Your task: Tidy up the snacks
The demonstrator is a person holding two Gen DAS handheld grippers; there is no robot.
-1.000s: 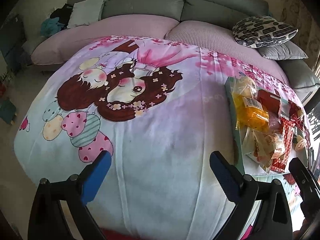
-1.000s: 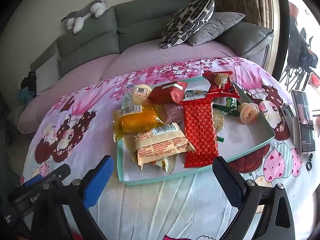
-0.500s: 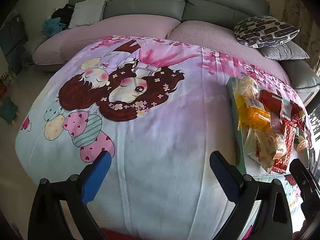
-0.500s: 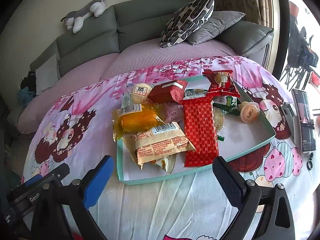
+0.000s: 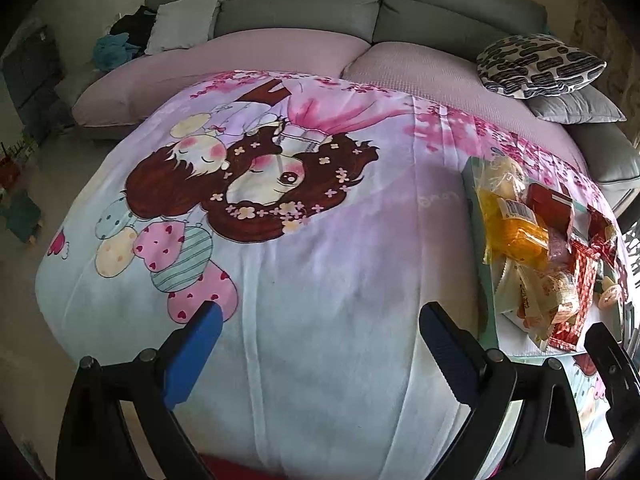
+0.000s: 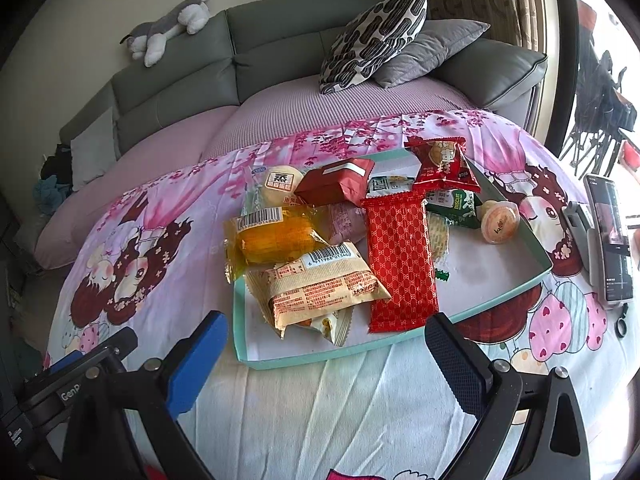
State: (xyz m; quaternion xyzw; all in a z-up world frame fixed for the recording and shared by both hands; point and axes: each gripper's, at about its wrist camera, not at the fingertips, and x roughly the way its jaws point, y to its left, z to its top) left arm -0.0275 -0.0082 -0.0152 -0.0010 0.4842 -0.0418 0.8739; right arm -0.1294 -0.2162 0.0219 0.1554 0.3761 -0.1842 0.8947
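Snacks [image 6: 320, 248] piled overlapping in the teal tray [image 6: 500, 300] on the tabletop (none sorted apart). Right tool [image 6: 324, 344] spread wide facing the pile; left tool [image 5: 320, 344] also apart, holding nothing, over bare cloth.

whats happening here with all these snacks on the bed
A person holds a two-finger gripper in each hand over a cartoon-print cloth. Both the left gripper and the right gripper are open and hold nothing. The right one faces a teal-rimmed tray where wrapped snacks lie piled: a yellow packet, a beige packet, a long red packet and a small jelly cup. A phone lies beside the tray.
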